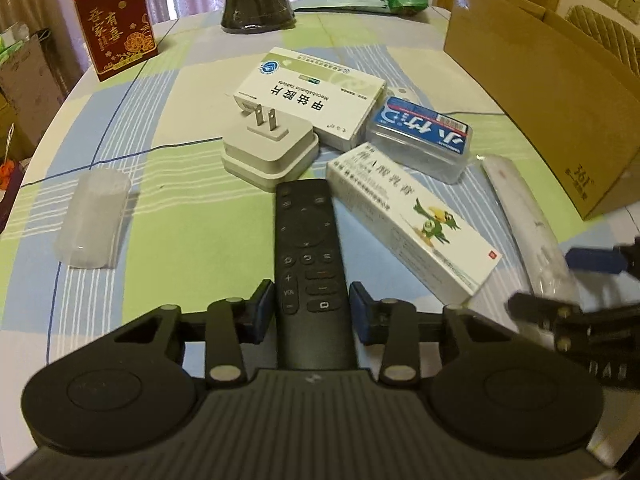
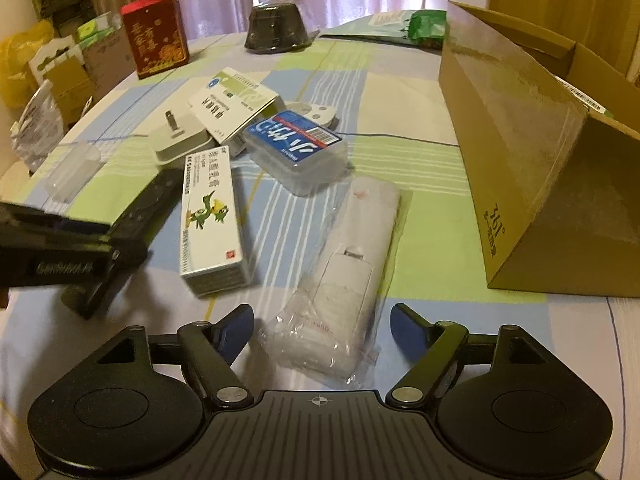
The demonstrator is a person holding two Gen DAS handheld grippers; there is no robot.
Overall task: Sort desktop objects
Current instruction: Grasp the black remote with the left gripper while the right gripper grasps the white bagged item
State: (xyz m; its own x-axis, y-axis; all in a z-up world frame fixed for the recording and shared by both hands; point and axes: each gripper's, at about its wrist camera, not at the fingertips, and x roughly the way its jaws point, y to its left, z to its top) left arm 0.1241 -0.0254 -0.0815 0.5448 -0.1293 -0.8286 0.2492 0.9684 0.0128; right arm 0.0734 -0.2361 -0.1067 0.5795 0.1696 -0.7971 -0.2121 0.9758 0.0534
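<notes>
The left gripper point(image 1: 312, 308) straddles the near end of the black remote point(image 1: 308, 256), its blue pads just beside the remote's two long edges with a sliver of gap on each side; I judge it is lined up lengthwise so the pads can close across the narrow width. It holds nothing yet. The right gripper point(image 2: 322, 330) is spread wide around the near end of the white remote in a plastic bag point(image 2: 348, 276), well clear of both sides and gripping nothing; the wide opening probably allows for the loose, crinkly wrap.

Taking the black remote as the landmark: the white plug adapter point(image 1: 268, 148) lies just beyond its far end, prongs up. The long box with a green bird point(image 1: 408, 220) lies just right of it, angled away. Beyond that box sit the white tablet box point(image 1: 316, 96), resting partly on the adapter, and the clear case with a blue label point(image 1: 424, 136). The clear plastic tube point(image 1: 94, 220) lies well to its left. The open cardboard box point(image 1: 540, 100) stands far right, likely the sorting bin.

Count: two remotes, two medicine boxes, one adapter, one clear case, one tube, one cardboard box.
</notes>
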